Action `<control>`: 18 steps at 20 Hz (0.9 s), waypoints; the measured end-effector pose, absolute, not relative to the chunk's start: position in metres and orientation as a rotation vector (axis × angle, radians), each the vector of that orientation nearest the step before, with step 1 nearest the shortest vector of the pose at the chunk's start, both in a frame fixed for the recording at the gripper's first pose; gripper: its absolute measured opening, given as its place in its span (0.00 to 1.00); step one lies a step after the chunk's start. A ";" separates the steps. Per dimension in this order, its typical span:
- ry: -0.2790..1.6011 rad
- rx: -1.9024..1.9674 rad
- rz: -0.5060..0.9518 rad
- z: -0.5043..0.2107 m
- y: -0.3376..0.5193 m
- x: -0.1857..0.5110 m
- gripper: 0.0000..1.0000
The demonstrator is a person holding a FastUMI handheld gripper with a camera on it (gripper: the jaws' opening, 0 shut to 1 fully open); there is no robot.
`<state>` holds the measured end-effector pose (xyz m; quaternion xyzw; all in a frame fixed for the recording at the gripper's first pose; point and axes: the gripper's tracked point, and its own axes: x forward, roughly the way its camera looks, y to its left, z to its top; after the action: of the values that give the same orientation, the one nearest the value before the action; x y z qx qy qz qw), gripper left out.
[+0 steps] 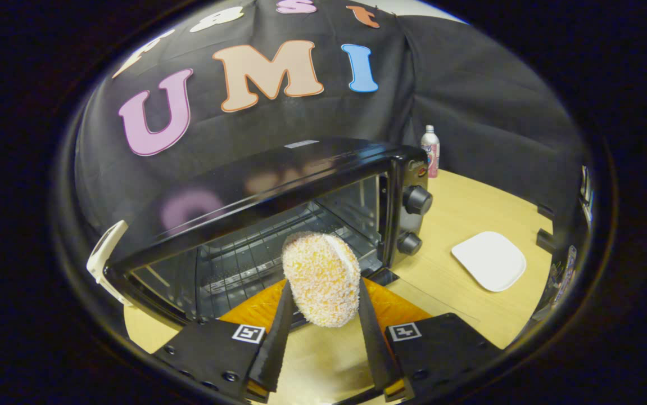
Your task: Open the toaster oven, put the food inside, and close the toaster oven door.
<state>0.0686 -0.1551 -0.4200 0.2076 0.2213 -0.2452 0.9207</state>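
While the gripper (323, 298) has both fingers pressed on the breaded patty (321, 279), holding it on edge in the air just ahead of the toaster oven (278, 219), the main risk is a drop: it's pinched only by its rims, crumb coating looks loose, so any tilt or jolt could let it slip onto the table (469, 214). Door is already down, wire rack (256, 253) visible inside, w/ the patty hanging in front of the opening & above the door. Another risk: clipping the oven's top edge or side post on the way in, since the disc stands tall. Flat face points back toward the camera, slightly to the left; long axis runs near upright, leaning a bit w/ its lower end toward the right finger. White plate (489, 260) sits well off by the knobs (417, 200), bottle (430, 151) beyond.
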 end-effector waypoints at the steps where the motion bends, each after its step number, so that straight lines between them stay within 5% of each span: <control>1: 0.443 0.442 -0.502 -0.419 -0.154 0.077 0.65; 18: 0.420 0.584 -0.416 -0.439 -0.141 0.142 0.73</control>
<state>0.1420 -0.1410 -0.4387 0.2838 0.2038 -0.2020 0.9149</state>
